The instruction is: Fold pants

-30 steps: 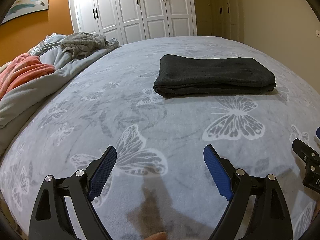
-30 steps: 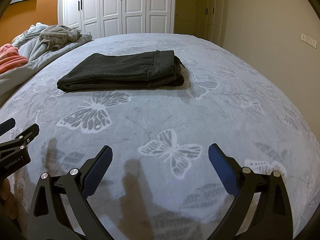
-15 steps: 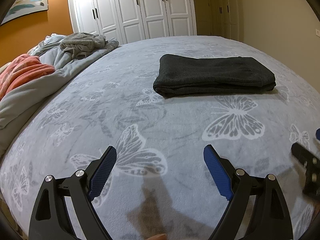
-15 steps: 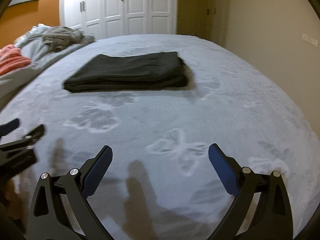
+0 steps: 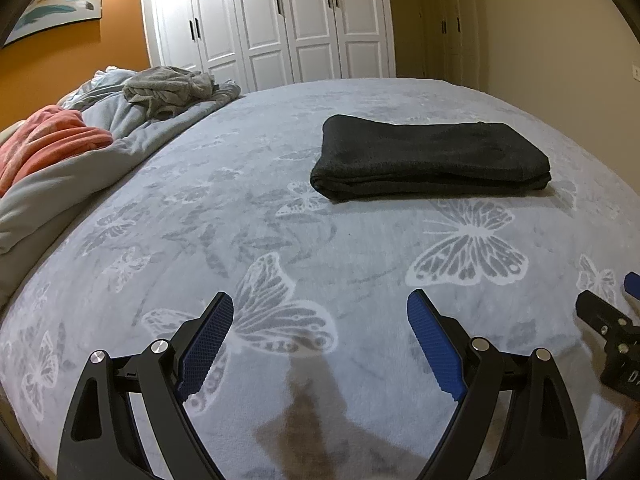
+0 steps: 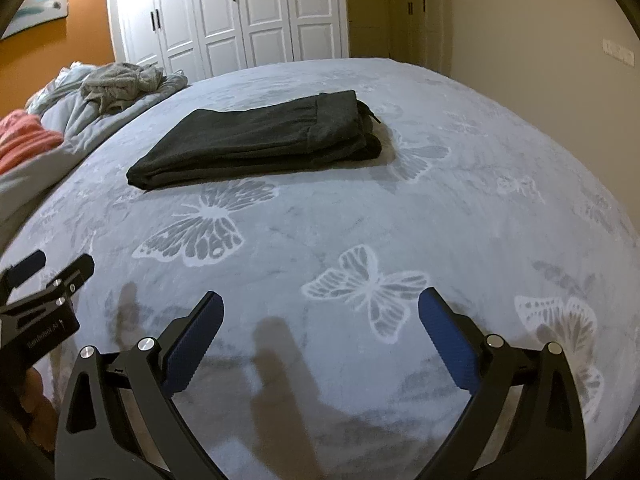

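Note:
Dark grey pants (image 5: 432,156) lie folded into a flat rectangle on the bed, seen again in the right wrist view as the pants (image 6: 260,140) with the waistband end at the right. My left gripper (image 5: 320,340) hovers open over the blanket, well short of the pants, nothing between its blue pads. My right gripper (image 6: 320,336) is likewise open and empty, also far from the pants. Each gripper shows at the edge of the other's view: the right gripper (image 5: 612,328) and the left gripper (image 6: 40,304).
A grey butterfly-print blanket (image 5: 280,240) covers the bed. Along the left lie a rumpled grey duvet (image 5: 60,184), an orange-pink cloth (image 5: 44,144) and a bunched grey garment (image 5: 168,90). White wardrobe doors (image 5: 276,20) stand behind; a beige wall (image 6: 540,40) is on the right.
The right gripper's view swung and tilted, so the pants now sit higher and slanted in it. The left gripper stayed almost still. The pants have not moved.

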Tool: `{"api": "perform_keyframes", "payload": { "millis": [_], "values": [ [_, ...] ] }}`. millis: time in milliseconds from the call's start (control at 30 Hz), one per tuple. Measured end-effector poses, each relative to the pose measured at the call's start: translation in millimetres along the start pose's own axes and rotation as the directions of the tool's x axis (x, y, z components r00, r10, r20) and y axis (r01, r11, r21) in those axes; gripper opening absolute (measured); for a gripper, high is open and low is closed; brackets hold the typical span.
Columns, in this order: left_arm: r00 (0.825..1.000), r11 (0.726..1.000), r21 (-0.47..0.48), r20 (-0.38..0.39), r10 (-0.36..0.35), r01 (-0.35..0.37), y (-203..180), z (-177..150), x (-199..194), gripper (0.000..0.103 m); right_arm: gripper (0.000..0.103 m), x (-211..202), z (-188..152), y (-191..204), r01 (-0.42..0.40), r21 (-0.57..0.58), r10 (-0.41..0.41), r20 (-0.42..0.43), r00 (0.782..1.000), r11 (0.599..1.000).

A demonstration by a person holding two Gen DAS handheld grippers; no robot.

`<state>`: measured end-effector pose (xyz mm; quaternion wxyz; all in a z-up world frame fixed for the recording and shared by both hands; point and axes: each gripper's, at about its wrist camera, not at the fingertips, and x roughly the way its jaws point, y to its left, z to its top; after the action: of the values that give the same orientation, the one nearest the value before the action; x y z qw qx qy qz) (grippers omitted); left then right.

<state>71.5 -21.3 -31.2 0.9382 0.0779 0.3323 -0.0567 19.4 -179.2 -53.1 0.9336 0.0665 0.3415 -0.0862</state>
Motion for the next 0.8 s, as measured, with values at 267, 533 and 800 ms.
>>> {"api": "perform_keyframes", "payload": {
  "millis": [267, 533, 800],
  "values": [
    [1.0, 1.0, 0.014, -0.005, 0.008, -0.007, -3.0, -0.1, 0.2, 0.086, 0.096, -3.4, -0.9, 6.5, 0.011, -0.036, -0.01, 0.016, 1.0, 0.999],
    [1.0, 1.0, 0.016, -0.008, 0.005, -0.005, -3.7, 0.4, 0.3, 0.086, 0.096, -4.3, -0.6, 7.3, 0.012, -0.035, -0.012, 0.017, 1.0, 0.999],
    [1.0, 1.0, 0.014, -0.009, 0.004, -0.004, -3.5, 0.2, 0.2, 0.086, 0.096, -4.6, -0.8, 7.8, 0.013, -0.035, -0.013, 0.017, 1.0, 0.999]
  ]
}}
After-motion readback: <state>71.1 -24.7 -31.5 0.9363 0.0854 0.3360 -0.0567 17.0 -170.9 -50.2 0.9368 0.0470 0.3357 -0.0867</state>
